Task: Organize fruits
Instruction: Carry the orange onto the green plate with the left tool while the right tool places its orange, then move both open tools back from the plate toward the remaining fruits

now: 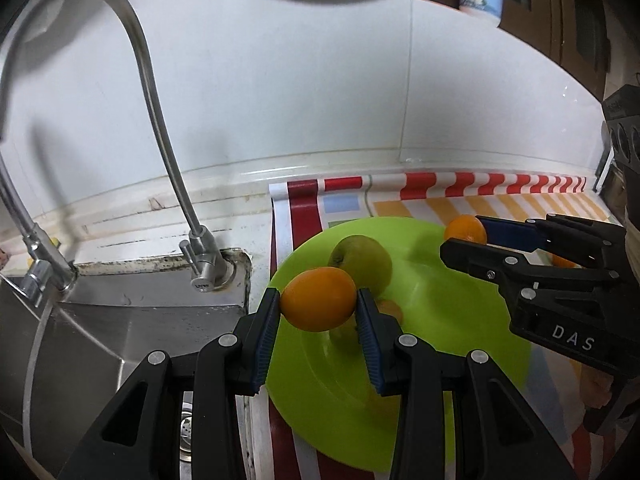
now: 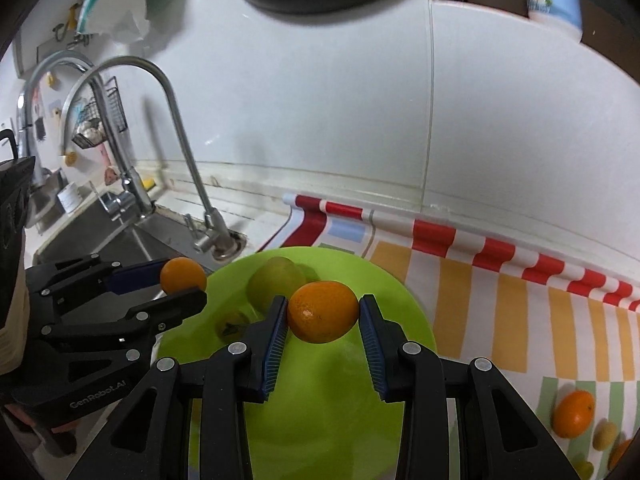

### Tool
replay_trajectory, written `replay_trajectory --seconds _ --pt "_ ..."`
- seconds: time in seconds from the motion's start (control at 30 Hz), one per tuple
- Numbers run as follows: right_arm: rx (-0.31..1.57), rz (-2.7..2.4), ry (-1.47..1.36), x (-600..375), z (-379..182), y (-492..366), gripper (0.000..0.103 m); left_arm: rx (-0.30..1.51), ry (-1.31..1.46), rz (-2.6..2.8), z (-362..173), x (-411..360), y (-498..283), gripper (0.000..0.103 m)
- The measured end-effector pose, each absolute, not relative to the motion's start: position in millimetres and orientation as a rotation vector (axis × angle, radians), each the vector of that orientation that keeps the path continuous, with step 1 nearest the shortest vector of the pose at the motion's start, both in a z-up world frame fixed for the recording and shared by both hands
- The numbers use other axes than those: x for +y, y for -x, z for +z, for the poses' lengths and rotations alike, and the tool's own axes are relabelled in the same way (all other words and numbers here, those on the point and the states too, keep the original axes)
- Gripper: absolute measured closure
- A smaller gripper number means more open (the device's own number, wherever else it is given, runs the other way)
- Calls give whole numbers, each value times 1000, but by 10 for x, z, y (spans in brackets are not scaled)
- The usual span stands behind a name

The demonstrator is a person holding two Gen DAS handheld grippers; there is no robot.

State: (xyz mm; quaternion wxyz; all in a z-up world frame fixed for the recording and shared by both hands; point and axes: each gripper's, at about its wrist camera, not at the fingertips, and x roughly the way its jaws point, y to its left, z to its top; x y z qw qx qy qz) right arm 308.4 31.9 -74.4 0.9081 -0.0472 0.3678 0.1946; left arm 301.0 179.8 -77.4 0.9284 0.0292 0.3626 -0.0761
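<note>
A lime green plate (image 1: pixel 440 320) (image 2: pixel 352 392) lies on a striped mat next to the sink. A green apple (image 1: pixel 362 261) (image 2: pixel 276 280) rests on its far side. My left gripper (image 1: pixel 318 300) (image 2: pixel 188 286) is shut on an orange (image 1: pixel 319 299) (image 2: pixel 183 275), held above the plate's left edge. My right gripper (image 2: pixel 323 312) (image 1: pixel 464 236) is shut on another orange (image 2: pixel 323 312) (image 1: pixel 465 229), held above the plate. A small dark-spotted fruit (image 2: pixel 233 324) lies on the plate by the apple.
A steel sink (image 1: pixel 120 320) with two curved faucets (image 1: pixel 160 128) is to the left. The striped mat (image 2: pixel 500 300) runs right along the white wall. A loose orange (image 2: pixel 573 414) and small yellow fruits (image 2: pixel 604 434) lie on the mat at the right.
</note>
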Motion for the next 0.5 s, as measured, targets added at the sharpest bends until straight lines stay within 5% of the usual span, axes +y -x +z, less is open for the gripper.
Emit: replay_trajectory --seconds 0.5 --pt "771 358 74 233 -860 -3240 60 738 -62 -192 -812 1715 -3049 56"
